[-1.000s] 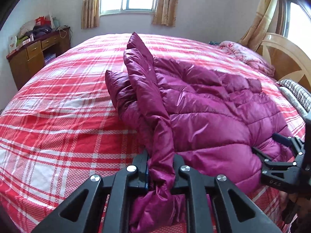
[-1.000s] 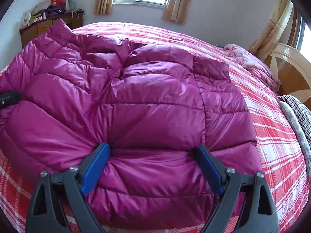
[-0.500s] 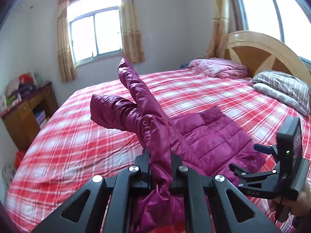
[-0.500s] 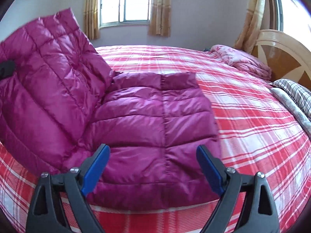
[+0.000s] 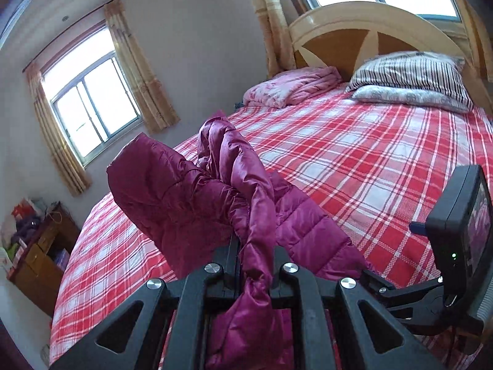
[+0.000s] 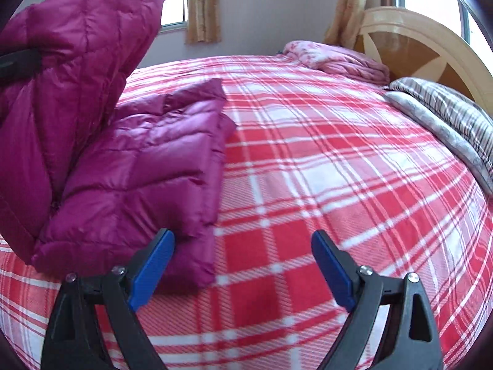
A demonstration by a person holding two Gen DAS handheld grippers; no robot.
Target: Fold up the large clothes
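Observation:
A magenta quilted down jacket [image 5: 185, 203] lies partly on the red plaid bed [image 5: 354, 166]. My left gripper [image 5: 254, 265] is shut on a bunched edge of the jacket and holds that part lifted high above the bed. In the right wrist view the lifted part of the jacket [image 6: 61, 61] stands up at the left, while the rest lies folded on the bed [image 6: 148, 166]. My right gripper [image 6: 243, 265] is open and empty, low over the bed just right of the jacket's near edge. It also shows in the left wrist view [image 5: 446, 262].
A pink folded blanket [image 5: 292, 89] and striped pillows [image 5: 409, 77] lie by the wooden headboard [image 5: 369, 30]. A wooden dresser [image 5: 40, 252] with clutter stands by the far wall under a window [image 5: 89, 98]. Bare plaid bedding spreads to the right [image 6: 339, 154].
My left gripper has lifted the jacket edge higher and swung towards the headboard. My right gripper has shifted right, so the jacket lies left of its open jaws.

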